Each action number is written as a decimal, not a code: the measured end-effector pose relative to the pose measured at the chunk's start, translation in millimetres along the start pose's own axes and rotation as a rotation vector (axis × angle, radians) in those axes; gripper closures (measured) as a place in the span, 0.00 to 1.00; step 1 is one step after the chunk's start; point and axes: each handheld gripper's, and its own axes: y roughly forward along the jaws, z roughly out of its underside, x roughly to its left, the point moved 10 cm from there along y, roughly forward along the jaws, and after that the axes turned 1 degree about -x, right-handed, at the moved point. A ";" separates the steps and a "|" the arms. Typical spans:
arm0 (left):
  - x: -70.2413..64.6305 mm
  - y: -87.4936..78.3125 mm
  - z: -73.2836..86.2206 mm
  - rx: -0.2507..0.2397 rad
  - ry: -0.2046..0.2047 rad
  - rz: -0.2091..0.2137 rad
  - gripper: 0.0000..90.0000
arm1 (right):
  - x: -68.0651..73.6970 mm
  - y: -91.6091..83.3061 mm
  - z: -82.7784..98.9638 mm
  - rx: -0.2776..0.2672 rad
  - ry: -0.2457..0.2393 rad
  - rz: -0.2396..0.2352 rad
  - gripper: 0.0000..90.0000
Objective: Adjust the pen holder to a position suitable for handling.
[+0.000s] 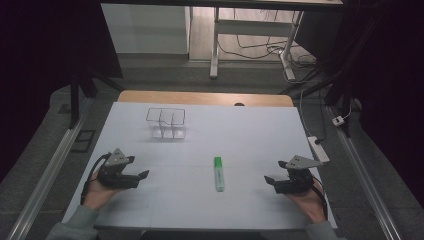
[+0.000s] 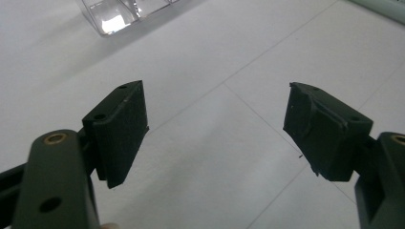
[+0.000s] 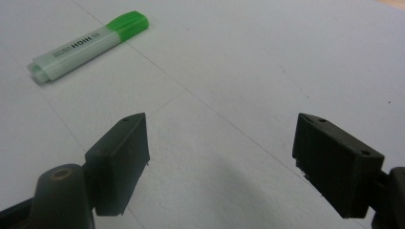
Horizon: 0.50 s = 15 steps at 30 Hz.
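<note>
A: At far left, what does the left gripper (image 1: 141, 178) show?

B: A hand (image 1: 100, 192) holds it low over the white table (image 1: 250, 135). Its jaws stand wide apart with nothing between them; in the left gripper view its fingers (image 2: 122, 126) frame bare white surface crossed by faint lines. The grey plate sits on top of it.

A: What lies beyond those fingers?

B: A clear box (image 1: 166, 122) with inner dividers, well ahead of the fingertips and slightly toward the table's middle. In the left gripper view one corner of the clear box (image 2: 112, 16) appears at the top edge, apart from both fingers.

A: And between the two grippers?

B: A highlighter (image 1: 218, 173) lying flat, green cap pointing away from the person, pale body toward the near edge. It is nearer the right gripper's fingertips than the left's, and touches neither.

A: How does the right gripper (image 1: 269, 181) stand?

B: Held in the other hand (image 1: 310, 202), jaws likewise spread wide and empty. In the right gripper view the highlighter (image 3: 86, 47) lies ahead of and beyond the left-hand finger (image 3: 122, 160), outside the gap, well apart from it. Black lettering runs along the barrel. Only white table lies between the fingers.
</note>
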 end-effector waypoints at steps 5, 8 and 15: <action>9.2 -1.0 -10.8 -0.001 -0.010 -0.008 0.25 | -1.0 0.1 0.6 0.000 0.007 0.000 0.22; 14.2 -0.8 -17.8 0.000 -0.012 -0.017 0.25 | -1.3 0.1 0.5 -0.001 0.008 0.001 0.22; 19.8 1.5 -32.9 -0.001 -0.008 -0.014 0.25 | -0.9 1.3 2.1 0.009 0.012 -0.002 0.22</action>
